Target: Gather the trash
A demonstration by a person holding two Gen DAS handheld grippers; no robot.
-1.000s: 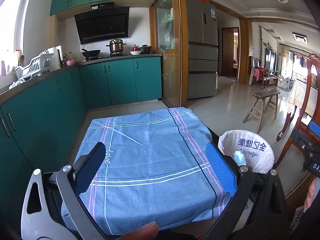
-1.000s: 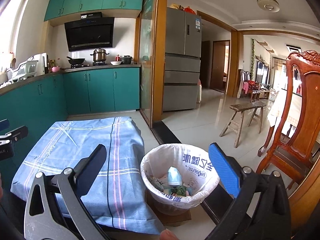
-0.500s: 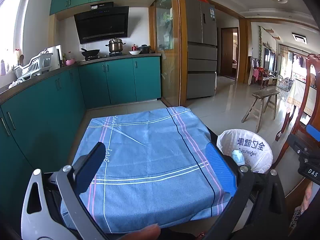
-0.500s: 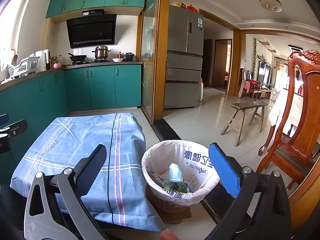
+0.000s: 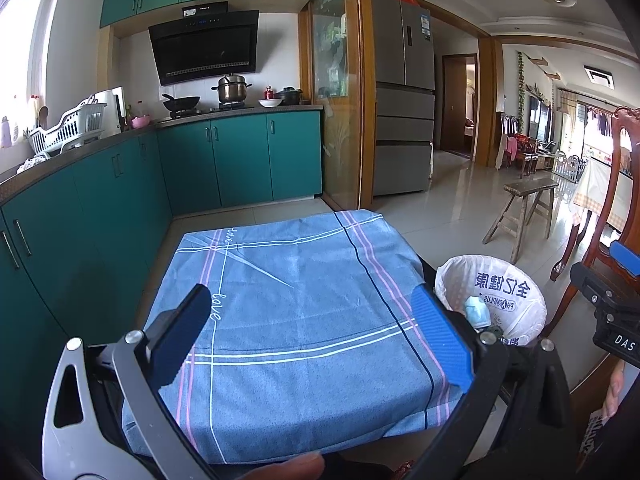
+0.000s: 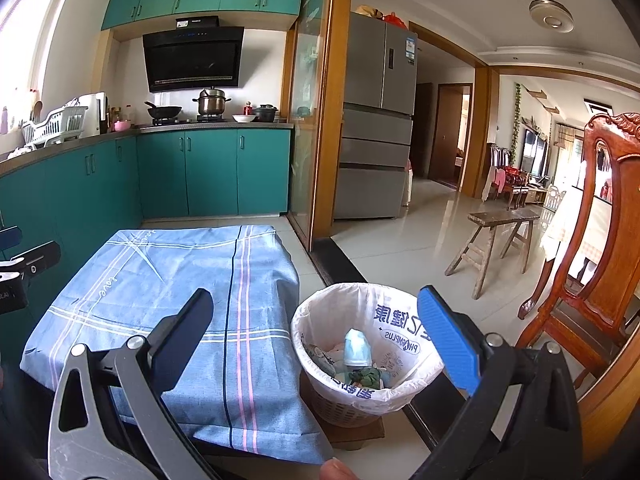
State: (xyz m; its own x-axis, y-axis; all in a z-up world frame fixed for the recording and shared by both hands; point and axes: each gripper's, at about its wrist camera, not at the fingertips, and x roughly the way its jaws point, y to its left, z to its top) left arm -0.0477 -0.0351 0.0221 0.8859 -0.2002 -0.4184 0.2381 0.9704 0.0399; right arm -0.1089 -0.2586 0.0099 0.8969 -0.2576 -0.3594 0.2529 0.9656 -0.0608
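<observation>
Both grippers hang spread wide and empty: the left gripper (image 5: 316,336) over the bare blue tablecloth (image 5: 296,300), the right gripper (image 6: 320,332) nearer the lined trash basket (image 6: 370,354). The basket sits on the floor at its twelve o'clock, and at the left one's three o'clock.

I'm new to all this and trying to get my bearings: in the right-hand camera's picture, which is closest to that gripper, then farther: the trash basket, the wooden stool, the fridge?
From the right gripper:
1. Trash basket, just ahead on the floor, beside the cloth-covered table.
2. Wooden stool, farther, off to the right.
3. Fridge, farthest, against the back wall.
</observation>
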